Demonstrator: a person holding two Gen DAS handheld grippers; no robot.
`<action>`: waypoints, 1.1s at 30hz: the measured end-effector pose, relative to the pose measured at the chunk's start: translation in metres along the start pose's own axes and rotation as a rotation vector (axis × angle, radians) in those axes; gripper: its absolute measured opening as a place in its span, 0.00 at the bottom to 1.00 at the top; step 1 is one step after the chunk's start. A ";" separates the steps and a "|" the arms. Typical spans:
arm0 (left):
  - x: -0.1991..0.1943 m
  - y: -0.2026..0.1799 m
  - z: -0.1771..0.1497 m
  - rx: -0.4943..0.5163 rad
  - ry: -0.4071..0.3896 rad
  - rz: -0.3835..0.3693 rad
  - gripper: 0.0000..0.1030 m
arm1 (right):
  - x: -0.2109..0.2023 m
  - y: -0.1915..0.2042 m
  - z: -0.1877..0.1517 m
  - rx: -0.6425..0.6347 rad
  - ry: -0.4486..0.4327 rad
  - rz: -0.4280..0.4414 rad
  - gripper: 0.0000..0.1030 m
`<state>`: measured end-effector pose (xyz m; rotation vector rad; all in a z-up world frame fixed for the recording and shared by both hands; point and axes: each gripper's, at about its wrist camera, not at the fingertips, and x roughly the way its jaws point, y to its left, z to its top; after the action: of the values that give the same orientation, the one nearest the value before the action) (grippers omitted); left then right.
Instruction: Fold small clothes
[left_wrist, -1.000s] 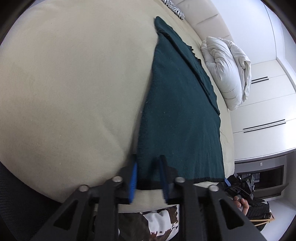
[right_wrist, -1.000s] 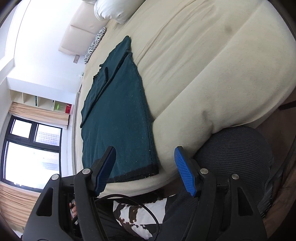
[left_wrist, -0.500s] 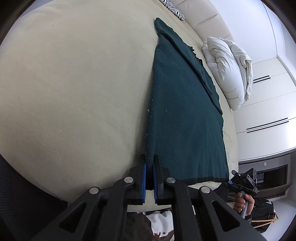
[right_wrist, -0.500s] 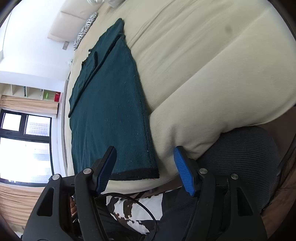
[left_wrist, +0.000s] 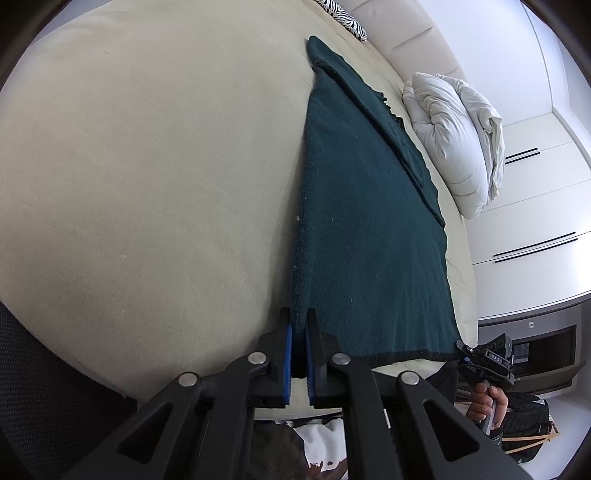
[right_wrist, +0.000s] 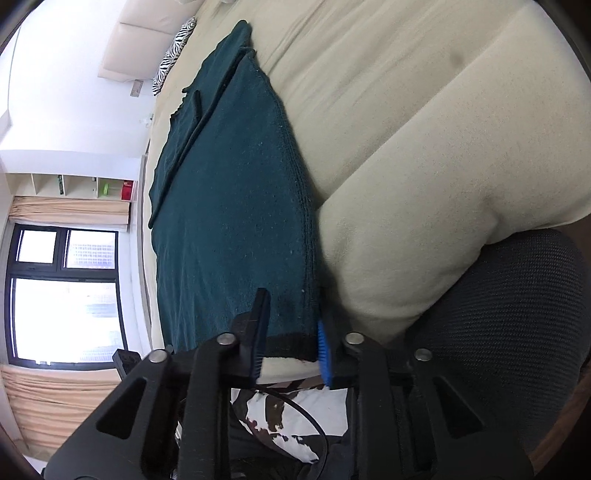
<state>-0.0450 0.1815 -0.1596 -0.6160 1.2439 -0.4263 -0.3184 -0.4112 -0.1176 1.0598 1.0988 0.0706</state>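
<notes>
Dark teal knitted garment (left_wrist: 369, 236): lies flat on the cream bed (left_wrist: 147, 184), folded lengthwise, running from the near edge of the bed toward the headboard end; black hem band along the near edge.

Left gripper (left_wrist: 299, 325): jaws clenched on the garment's near corner at the bed's near edge, blue pads pressed on the fabric.

Right gripper (right_wrist: 290, 328): jaws closing over the garment's other near corner, hem between them; one pad lies against the fabric edge, the other finger rests on top of the cloth.

White duvet (left_wrist: 454, 140): bundled at the far side of the bed.

Zebra-print cushion (right_wrist: 173, 51): at the headboard end.

Person's hand (left_wrist: 487, 400): holds the right gripper's handle, below the bed's near edge.
</notes>
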 end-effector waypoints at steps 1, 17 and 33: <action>-0.001 0.000 0.000 0.002 -0.003 0.006 0.07 | 0.000 0.001 0.000 -0.006 -0.003 0.002 0.10; -0.033 -0.022 0.007 0.011 -0.081 -0.103 0.06 | -0.036 0.040 0.002 -0.091 -0.113 0.123 0.05; -0.047 -0.067 0.114 -0.031 -0.213 -0.298 0.06 | -0.041 0.102 0.094 -0.053 -0.238 0.266 0.05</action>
<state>0.0533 0.1818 -0.0592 -0.8550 0.9601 -0.5740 -0.2248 -0.4400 -0.0114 1.1298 0.7347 0.1802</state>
